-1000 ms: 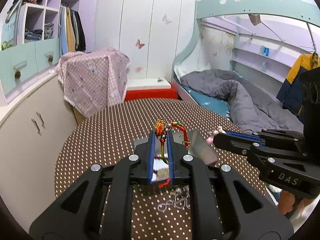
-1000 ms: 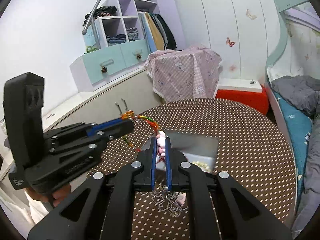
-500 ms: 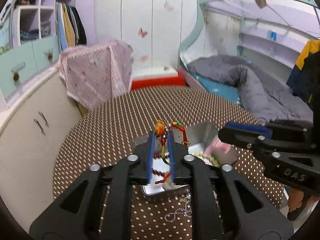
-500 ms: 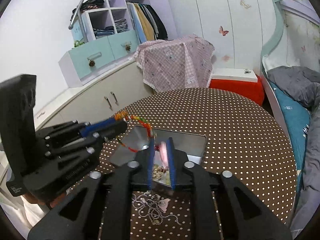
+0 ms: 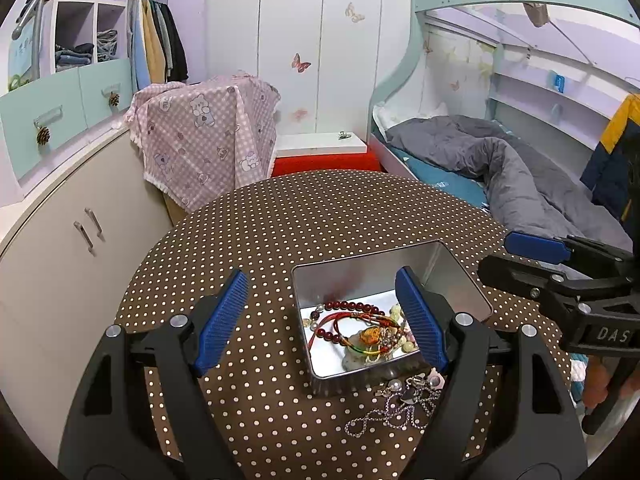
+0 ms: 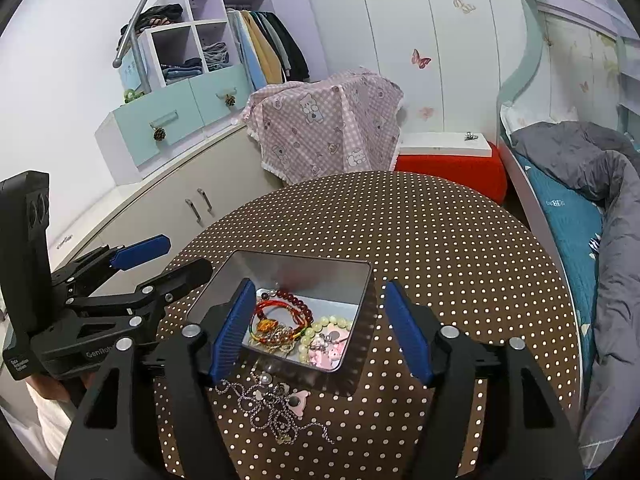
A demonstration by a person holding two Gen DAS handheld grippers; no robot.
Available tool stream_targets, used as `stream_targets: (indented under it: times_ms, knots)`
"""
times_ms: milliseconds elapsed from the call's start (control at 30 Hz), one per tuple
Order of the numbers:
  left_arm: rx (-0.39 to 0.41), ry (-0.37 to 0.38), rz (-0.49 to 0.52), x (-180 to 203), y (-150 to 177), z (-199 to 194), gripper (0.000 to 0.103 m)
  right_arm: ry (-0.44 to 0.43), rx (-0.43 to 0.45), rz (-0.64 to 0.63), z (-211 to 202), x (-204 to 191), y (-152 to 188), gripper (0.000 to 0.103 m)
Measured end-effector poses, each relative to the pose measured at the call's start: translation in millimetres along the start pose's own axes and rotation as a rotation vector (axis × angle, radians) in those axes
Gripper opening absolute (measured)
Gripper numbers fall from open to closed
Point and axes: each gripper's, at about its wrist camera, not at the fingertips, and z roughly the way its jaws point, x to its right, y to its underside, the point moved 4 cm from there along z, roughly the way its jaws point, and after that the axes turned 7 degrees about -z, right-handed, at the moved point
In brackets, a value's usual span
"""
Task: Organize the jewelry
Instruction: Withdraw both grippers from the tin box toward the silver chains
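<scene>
Above the metal tin [image 5: 460, 280] of bracelets [image 5: 356, 326], left gripper [image 5: 324, 320] and right gripper [image 6: 320, 324] are both opening their jaws, gripping nothing.

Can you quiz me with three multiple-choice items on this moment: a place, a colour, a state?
1. Where does the silver chain necklace lie?
A. in the tin
B. on the dotted cloth at the tin's near side
C. on the bed

2. What colour are the big round beads at the back of the rectangular metal tin?
A. dark red
B. blue
C. black

3. What do the left gripper and right gripper hold?
A. a bracelet each
B. the tin
C. nothing

Answers: 1 B, the chain is heaped on the brown dotted tablecloth outside the rim. 2 A, they read dark red. 3 C, both jaws are opening with nothing pinched.
</scene>
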Motion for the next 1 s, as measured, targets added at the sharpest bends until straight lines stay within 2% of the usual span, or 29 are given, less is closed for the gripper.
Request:
stream_targets:
  times_ms: [500,700,833,867,1000]
  knots:
    - [-0.02,0.021,0.002,0.4,20.4,-16.6,0.082,0.027,-0.023,0.019,-9.1,-0.8,19.0,0.071]
    - [-0.053,0.068,0.0,9.6,42.4,-22.7,0.082,0.044,-0.049,0.05,-11.4,6.4,33.5,0.071]
    - [-0.062,0.142,0.036,23.9,58.6,-25.2,0.082,0.051,-0.068,0.071,-13.2,10.6,44.4,0.071]
    - [-0.065,0.142,0.053,27.8,62.8,-23.7,0.081,0.05,-0.076,0.078,-13.2,11.5,47.6,0.071]
    - [-0.108,0.173,0.074,37.5,74.5,-13.1,0.064,0.055,-0.096,0.098,-14.0,14.9,58.6,0.071]
